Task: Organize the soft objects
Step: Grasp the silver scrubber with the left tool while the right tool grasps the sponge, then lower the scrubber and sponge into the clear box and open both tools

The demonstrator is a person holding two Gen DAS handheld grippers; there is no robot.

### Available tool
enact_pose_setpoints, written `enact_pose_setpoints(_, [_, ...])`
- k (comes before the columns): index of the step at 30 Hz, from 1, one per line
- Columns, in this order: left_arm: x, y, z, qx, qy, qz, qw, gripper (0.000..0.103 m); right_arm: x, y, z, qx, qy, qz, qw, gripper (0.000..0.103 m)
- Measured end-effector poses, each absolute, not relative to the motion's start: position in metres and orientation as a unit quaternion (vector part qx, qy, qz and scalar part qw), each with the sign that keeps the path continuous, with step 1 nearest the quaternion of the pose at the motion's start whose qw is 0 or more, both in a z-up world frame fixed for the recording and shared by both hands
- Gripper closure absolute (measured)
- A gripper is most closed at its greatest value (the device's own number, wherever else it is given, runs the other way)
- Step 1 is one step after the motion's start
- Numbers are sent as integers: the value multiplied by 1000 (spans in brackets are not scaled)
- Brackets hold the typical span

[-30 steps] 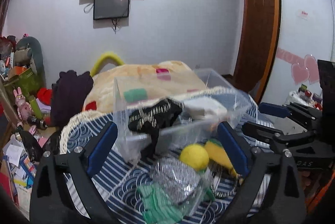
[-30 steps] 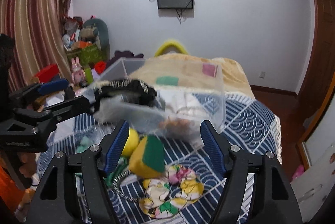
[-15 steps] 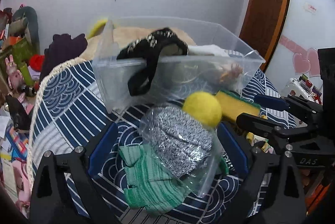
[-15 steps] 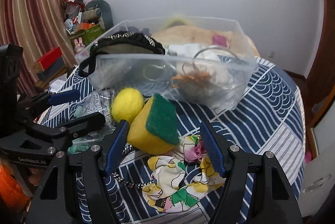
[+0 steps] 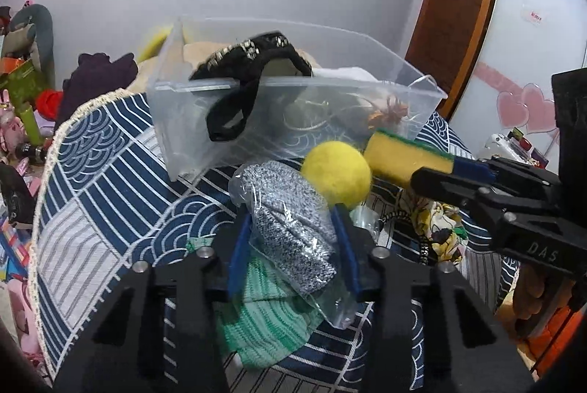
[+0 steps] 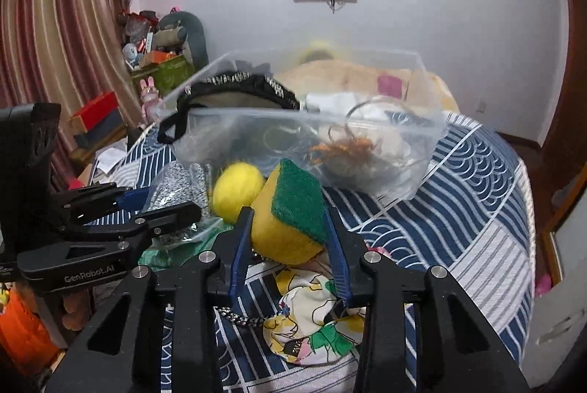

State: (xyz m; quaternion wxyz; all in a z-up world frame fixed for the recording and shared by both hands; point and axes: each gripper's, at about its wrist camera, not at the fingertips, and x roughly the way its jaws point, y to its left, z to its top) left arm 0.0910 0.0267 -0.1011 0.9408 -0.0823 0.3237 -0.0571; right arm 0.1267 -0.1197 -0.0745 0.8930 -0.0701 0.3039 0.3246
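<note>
Left wrist — gripper [image 5: 293,228] now clamps bagged scourer [image 5: 293,228].

Even, soft indoor light in both views; source not visible. White wall [image 6: 440,7] evenly lit, slightly bluish. No hard shadows; only a faint dark patch under the sponge [image 6: 290,209].

Strong fisheye bend: door frame [image 5: 455,7] and curtain [image 6: 55,44] curve, and black vignette fills the corners.

Bin [image 5: 293,110] looks smeared, especially along its rim in the right view, with pale sheen on the clear plastic. Small glare spots on the bag [image 5: 293,220] around the silver scrubber. Black frame of each hand-held gripper shows little detail. Distant clutter soft.
</note>
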Motion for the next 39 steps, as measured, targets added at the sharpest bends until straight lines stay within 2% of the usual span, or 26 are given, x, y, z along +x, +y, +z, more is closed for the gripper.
enact_pose_setpoints(4, [80, 27, -92, -74, 308, -49, 947, 68, 119, -125, -64, -69, 286, 324, 899, 68])
enact_pose_setpoints(14, [57, 29, -53, -63, 254, -50, 964, 69, 112, -129, -39, -78, 247, 307, 916, 68])
enact_pose_setpoints(24, [69, 29, -8, -47, 194, -35, 979, 69, 123, -127, -14, -78, 209, 284, 932, 68])
enact_pose_setpoints(31, [104, 34, -4, -42, 199, -18, 979, 69, 150, -102, -8, -88, 204, 278, 934, 68])
enact_pose_setpoints(39, [151, 48, -14, -57, 231, -9, 971, 69, 177, -78, -26, -103, 239, 281, 924, 68])
